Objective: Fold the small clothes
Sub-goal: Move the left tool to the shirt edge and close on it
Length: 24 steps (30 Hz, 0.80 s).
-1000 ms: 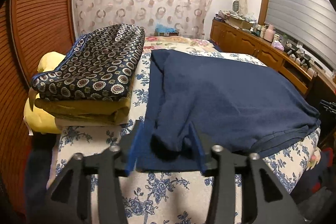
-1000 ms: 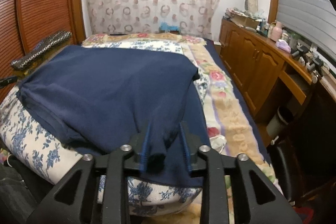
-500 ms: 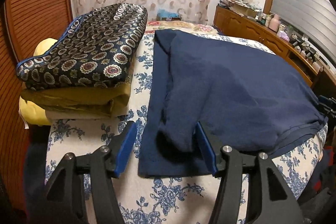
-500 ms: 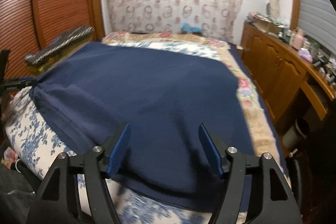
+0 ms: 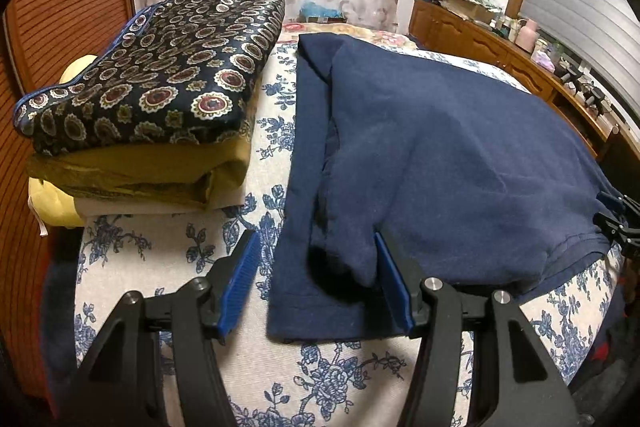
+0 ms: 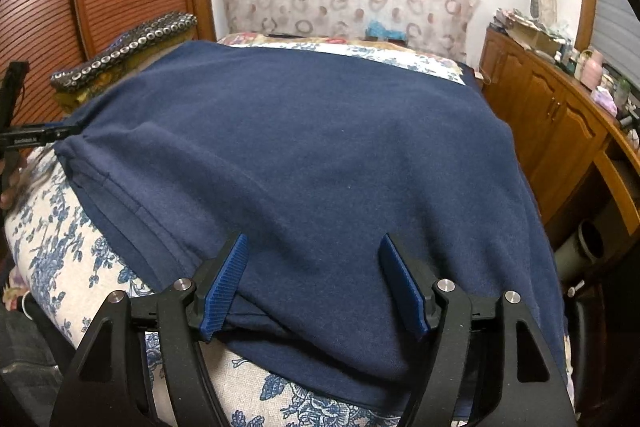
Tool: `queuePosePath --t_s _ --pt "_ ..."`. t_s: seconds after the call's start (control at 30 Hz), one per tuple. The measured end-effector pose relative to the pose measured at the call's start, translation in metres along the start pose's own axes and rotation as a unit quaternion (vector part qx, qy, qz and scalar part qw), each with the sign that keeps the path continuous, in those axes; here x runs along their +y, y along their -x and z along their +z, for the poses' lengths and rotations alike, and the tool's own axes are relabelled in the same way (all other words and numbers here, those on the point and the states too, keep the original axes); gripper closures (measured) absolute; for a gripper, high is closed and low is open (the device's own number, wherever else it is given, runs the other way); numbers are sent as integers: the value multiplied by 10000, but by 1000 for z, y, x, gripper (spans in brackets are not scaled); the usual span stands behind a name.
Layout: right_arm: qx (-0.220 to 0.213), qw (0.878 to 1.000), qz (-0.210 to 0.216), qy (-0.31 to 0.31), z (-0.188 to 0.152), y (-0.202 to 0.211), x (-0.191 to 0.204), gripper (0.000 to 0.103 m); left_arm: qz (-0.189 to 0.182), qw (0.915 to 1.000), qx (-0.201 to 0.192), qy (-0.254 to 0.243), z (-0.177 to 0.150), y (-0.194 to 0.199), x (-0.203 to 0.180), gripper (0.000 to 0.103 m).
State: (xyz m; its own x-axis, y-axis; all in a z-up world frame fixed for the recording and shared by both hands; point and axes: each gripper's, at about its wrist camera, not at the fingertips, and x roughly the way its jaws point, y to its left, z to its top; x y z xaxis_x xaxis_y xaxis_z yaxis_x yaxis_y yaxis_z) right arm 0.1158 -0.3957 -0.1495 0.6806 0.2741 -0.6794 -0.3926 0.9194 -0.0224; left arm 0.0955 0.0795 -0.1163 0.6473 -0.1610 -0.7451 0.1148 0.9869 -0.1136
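Two grippers sit at the near edge of the bed (image 5: pixel 168 267), one at each end of a navy garment (image 5: pixel 440 147) spread flat across the flowered cover. The garment's long side runs crosswise between them, so each hand has its own end right under it.

The left gripper (image 5: pixel 316 283) stands about half open; a loose fold of the navy cloth lies between its blue pads (image 5: pixel 240 283), against the right one and clear of the left, so nothing is pinched. The right gripper (image 6: pixel 312 279) has just been opening and now stands wide, its pads resting over the cloth without clamping it.

A stack of folded clothes (image 5: pixel 152 99) sits just beside the garment's left end, close to the left hand. My guess is the next fold wants both ends picked up together.
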Motion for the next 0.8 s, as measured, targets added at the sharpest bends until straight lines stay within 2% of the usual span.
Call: queuePosePath --t_s 0.17,0.23,0.3,0.43,0.5,0.57,0.8 --pt "-15 10000 -9 7 -1 0 -1 30 -32 10000 15 -67 1 0 -1 46" --pt "-19 10000 -12 8 -1 0 -1 30 -142 9998 12 -113 2 0 -3 50" --pt "-20 10000 -10 5 -1 0 -1 29 -187 9997 6 -179 3 0 -6 63" --pt "-16 10000 -13 12 -1 0 -1 29 -263 9992 38 -288 5 1 -12 78" --pt "-15 10000 -11 10 -1 0 -1 29 -329 9990 39 -312 6 1 -14 89" --pt "-19 10000 -11 7 -1 0 -1 29 -296 9986 -71 -427 7 4 -18 93" --pt "-40 10000 -5 6 -1 0 0 28 -489 9947 -594 -684 15 33 -39 95"
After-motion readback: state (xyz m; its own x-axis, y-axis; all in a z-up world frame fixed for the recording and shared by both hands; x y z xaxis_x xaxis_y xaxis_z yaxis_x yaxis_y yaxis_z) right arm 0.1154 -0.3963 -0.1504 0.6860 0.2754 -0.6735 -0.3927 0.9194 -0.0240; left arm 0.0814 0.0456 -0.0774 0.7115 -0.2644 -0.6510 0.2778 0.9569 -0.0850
